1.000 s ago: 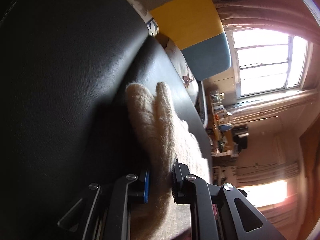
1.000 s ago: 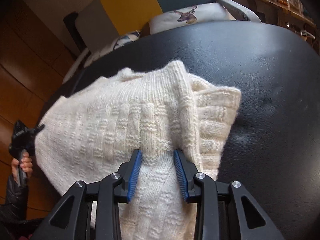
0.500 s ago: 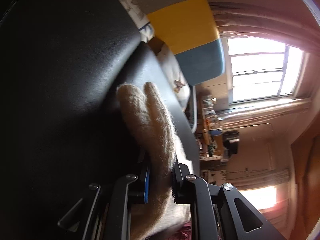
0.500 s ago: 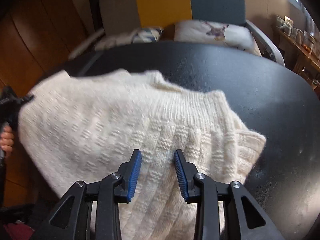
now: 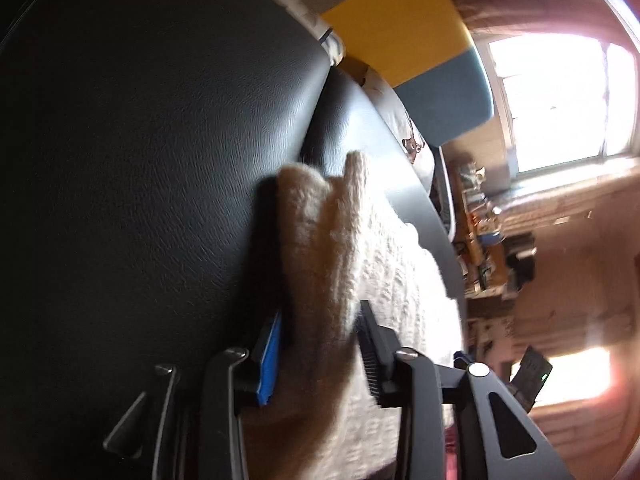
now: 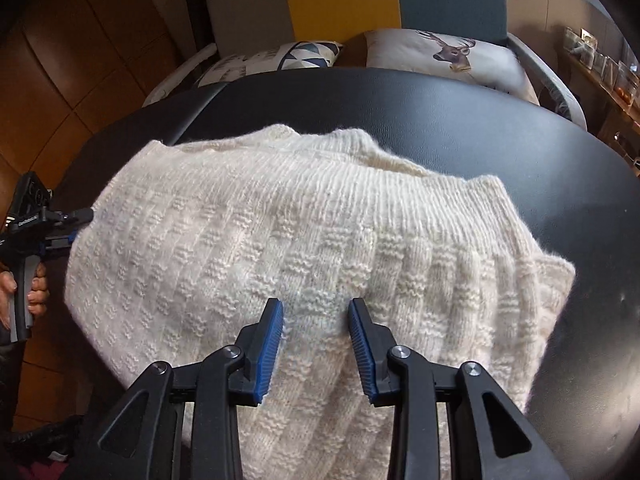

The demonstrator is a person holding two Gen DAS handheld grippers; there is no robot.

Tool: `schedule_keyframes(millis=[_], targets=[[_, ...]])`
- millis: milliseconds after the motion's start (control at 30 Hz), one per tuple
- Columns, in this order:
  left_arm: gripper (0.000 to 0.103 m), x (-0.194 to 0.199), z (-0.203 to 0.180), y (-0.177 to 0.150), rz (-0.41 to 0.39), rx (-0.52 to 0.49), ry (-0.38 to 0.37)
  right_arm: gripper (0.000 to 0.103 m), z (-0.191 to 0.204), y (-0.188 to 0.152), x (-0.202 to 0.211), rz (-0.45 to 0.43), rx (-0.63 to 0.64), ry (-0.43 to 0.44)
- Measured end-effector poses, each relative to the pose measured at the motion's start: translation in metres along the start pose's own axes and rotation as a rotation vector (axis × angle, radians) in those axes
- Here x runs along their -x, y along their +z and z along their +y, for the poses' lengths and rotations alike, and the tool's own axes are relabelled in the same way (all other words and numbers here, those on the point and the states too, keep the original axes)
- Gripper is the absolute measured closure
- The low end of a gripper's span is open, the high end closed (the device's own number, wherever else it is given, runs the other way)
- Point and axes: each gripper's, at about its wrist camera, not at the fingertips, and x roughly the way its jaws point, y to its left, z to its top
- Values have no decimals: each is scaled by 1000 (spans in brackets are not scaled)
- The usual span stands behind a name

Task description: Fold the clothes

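Sweater (image 6: 304, 240), thick, soft and floppy, lay on the black padded surface (image 6: 460, 120), best pinched at a folded edge; left gripper (image 5: 316, 344) had just been opening around its edge, right gripper (image 6: 316, 344) clenched a knit fold.

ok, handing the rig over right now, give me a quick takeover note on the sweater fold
Left tongs: have just been opening; a bunched edge of the cream knit sweater sits between the jaws, grip looks loosened.
Right tongs: shut on a fold of the sweater's near side.
Sweater lies on the black padded table, already doubled over in layers.
Left to do: free the left tongs, release the right, then square up or finish the fold.
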Motion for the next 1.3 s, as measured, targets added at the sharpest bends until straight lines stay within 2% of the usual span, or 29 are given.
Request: schedule_keyframes(millis=[67, 200, 367, 433, 500, 600, 833, 933, 1033, 1300], targets=[[48, 2, 2, 1, 18, -33, -14, 69, -2, -1, 2, -6, -17, 12], [44, -6, 3, 3, 70, -93, -53, 69, -12, -2, 12, -10, -40, 29], [43, -24, -8, 5, 85, -177, -36, 69, -28, -3, 13, 1, -77, 25], [47, -25, -6, 7, 50, -169, -54, 69, -33, -4, 14, -1, -89, 25], [76, -32, -3, 9, 48, -140, -90, 69, -38, -4, 22, -16, -89, 19], [83, -40, 7, 9, 50, -74, -131, 69, -48, -6, 35, -26, -73, -4], [85, -23, 4, 2, -47, -19, -277, 69, -73, -9, 44, 0, -32, -43], [85, -16, 5, 2, -82, -29, -269, 69, -83, -12, 37, 33, -37, -37], [85, -17, 9, 4, -73, 22, -292, 69, -89, -16, 22, 71, -45, -19], [86, -4, -11, 10, -96, 20, -235, 69, -83, -20, 9, 23, -120, 70]])
